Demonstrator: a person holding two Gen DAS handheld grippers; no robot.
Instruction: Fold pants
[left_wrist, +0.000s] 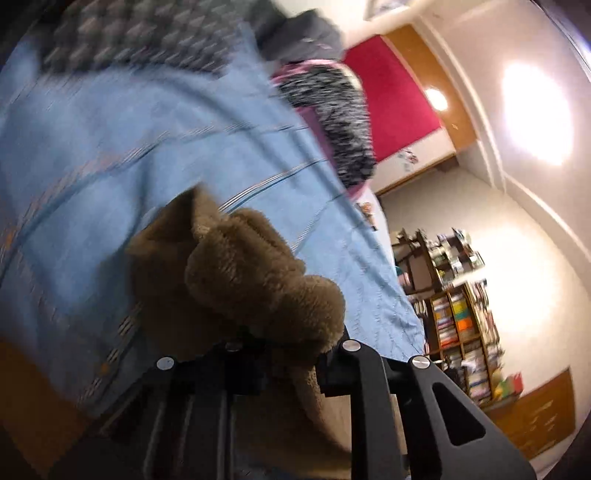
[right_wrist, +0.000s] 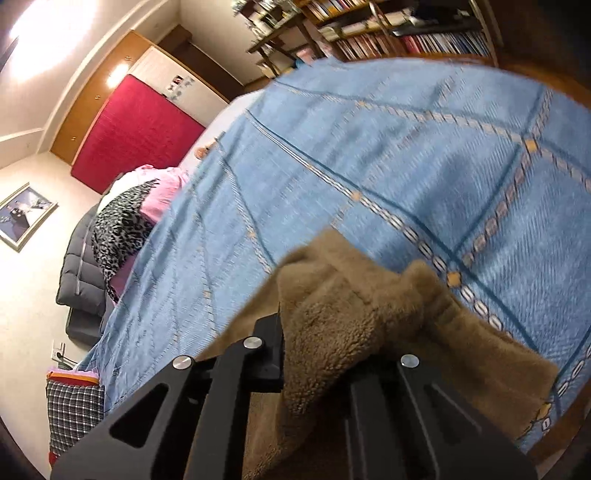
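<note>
The pants (left_wrist: 255, 280) are brown and fleecy. In the left wrist view a bunched fold of them is clamped in my left gripper (left_wrist: 284, 350) and hangs over the blue bedspread (left_wrist: 147, 140). In the right wrist view my right gripper (right_wrist: 332, 354) is shut on another bunch of the same pants (right_wrist: 332, 325), which drape down past the fingers over the bedspread (right_wrist: 369, 147). Both fingertips are buried in the fabric.
A leopard-print and pink bundle (right_wrist: 125, 225) and a dark grey quilted item (right_wrist: 79, 273) lie at the bed's head end. A bookshelf (left_wrist: 458, 306) stands beyond the bed's foot. A red panel (right_wrist: 133, 129) leans against the wall. A checked cloth (right_wrist: 74, 410) lies beside the bed.
</note>
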